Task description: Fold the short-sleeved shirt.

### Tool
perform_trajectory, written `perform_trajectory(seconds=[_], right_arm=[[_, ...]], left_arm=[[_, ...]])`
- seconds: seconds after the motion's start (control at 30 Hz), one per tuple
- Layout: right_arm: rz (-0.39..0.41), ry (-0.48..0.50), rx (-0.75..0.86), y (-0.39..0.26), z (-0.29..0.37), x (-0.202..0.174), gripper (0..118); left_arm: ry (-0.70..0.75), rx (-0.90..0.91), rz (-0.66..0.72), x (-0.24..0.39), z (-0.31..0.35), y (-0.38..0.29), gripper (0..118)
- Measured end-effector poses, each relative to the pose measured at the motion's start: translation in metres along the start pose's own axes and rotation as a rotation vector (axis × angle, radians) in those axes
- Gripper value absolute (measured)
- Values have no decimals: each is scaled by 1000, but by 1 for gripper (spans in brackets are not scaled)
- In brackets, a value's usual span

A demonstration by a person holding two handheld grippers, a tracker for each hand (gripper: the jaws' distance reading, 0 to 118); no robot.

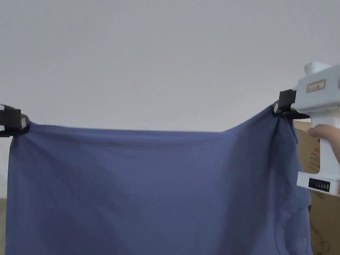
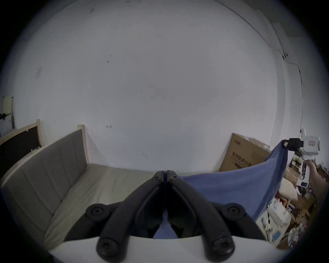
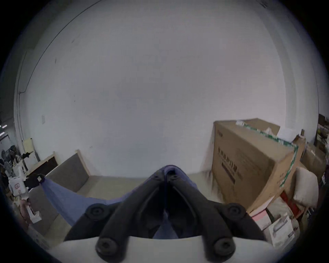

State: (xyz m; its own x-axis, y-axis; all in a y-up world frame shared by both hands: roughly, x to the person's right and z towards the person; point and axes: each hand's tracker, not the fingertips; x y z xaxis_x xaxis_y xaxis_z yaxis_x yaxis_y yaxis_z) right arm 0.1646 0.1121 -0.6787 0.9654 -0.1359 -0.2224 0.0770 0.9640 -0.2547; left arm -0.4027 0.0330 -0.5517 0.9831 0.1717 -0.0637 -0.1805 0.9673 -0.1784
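Note:
A blue short-sleeved shirt (image 1: 153, 194) hangs in the air, stretched between both grippers, its neckline at the lower right. My left gripper (image 1: 22, 123) is shut on the shirt's upper left corner, at mid-height on the left edge of the head view. My right gripper (image 1: 279, 107) is shut on the upper right corner, held higher. In the left gripper view the jaws (image 2: 165, 175) meet on blue cloth (image 2: 231, 188), and the right gripper (image 2: 286, 143) is far right. In the right gripper view the jaws (image 3: 166, 175) pinch cloth (image 3: 71, 199), and the left gripper (image 3: 38, 178) is far left.
A grey cushioned sofa bed (image 2: 74, 181) lies below against a white wall. A large cardboard box (image 3: 249, 167) stands at its right end, with pillows and clutter (image 3: 306, 188) beyond it. A person's hand (image 1: 337, 141) holds the right gripper's handle.

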Motion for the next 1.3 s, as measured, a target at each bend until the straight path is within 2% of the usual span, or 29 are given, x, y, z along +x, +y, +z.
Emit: perform_trajectory(seconds=[0.23,0.4,0.5,0.57,0.73,0.83,0.93,1.03,1.13,1.23,1.3], right_arm=[[88,-77,166,20,-32,-12,1],[79,-111,166,-33,-57,-7,1],[53,-84,9,-105,-78,4,1],[24,-83,-147,-175,-88,17,1],[-120,-89,-550,-370,-71,55,1],[-107,-89,-752,-449,-33,77,1],[-55,-41,-857,-482,26,88,1],[26,14,-879,-482,91,90,1],[-28,84,-919,-481,142,94,1],[-63,80,-970,-489,177,94,1],[-49,78,-1002,-498,192,94,1]], left_arm=[[48,158,-32,1,-40,15,1],[65,114,-37,-2,-65,-24,1],[58,-36,5,-9,-80,-78,1],[43,-162,39,-15,-86,-129,1],[31,-559,192,-37,-74,-277,1],[34,-717,143,-44,-39,-343,1],[-20,-799,139,-54,13,-373,1],[-25,-823,78,-72,63,-384,1],[-54,-867,66,-73,116,-388,1],[-72,-945,-7,-60,164,-396,1],[-73,-990,-11,-49,192,-404,1]])
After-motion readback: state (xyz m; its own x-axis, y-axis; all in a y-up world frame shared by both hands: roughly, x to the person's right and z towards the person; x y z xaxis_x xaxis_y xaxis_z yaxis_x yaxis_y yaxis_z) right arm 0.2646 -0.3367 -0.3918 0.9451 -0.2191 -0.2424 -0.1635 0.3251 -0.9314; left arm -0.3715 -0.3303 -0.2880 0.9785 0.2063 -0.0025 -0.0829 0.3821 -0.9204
